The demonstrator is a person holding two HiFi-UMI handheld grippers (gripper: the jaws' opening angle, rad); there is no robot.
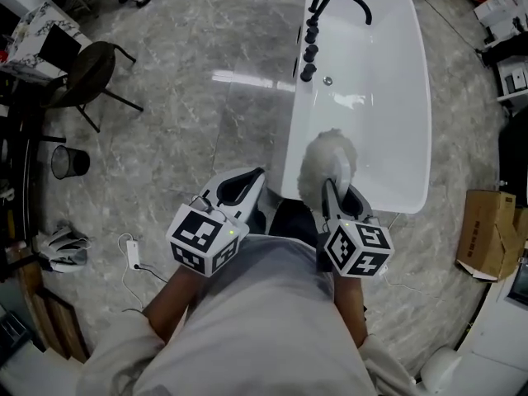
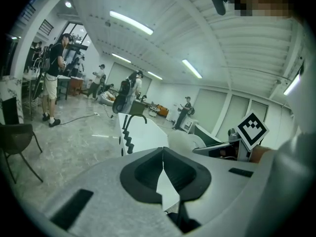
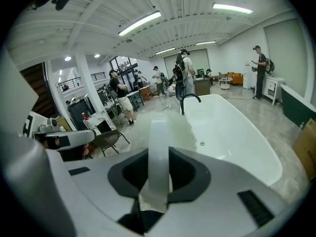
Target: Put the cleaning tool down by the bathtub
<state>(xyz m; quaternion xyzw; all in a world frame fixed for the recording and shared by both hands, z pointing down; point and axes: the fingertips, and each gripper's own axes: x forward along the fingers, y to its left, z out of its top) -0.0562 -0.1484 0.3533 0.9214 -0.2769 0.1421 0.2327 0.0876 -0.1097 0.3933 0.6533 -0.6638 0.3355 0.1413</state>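
Head view shows the person standing at the near end of a white bathtub (image 1: 388, 56), with both grippers held out low in front of the body. The right gripper (image 1: 340, 196) is clamped on the cleaning tool (image 1: 328, 157), a duster with a fluffy white head. The head is raised above the near end of the bathtub, clear of the floor (image 1: 181, 114). Right gripper view confirms the grip: the jaws stand partly apart with the tool's pale handle (image 3: 158, 147) upright between them and a dark pad (image 3: 183, 172) pressed against each side. The fluffy head appears there only as a blur in front of the bathtub. The left gripper (image 1: 252, 181) is just beside the right one, to its left, over the floor at the bathtub's near outer corner. Left gripper view shows its jaws brought together at the tips with nothing between them. Each gripper carries a marker cube (image 1: 205, 238) at its rear, close to the person's light shirt. A black curved tap (image 1: 340, 0) and a row of black knobs (image 1: 310, 44) are mounted on the far left rim of the bathtub. A dark chair (image 1: 89, 71) and a wire bin (image 1: 69, 162) stand on the floor well to the left. A cardboard box (image 1: 488, 233) lies on the floor to the right of the bathtub. Several people stand across the room in both gripper views.
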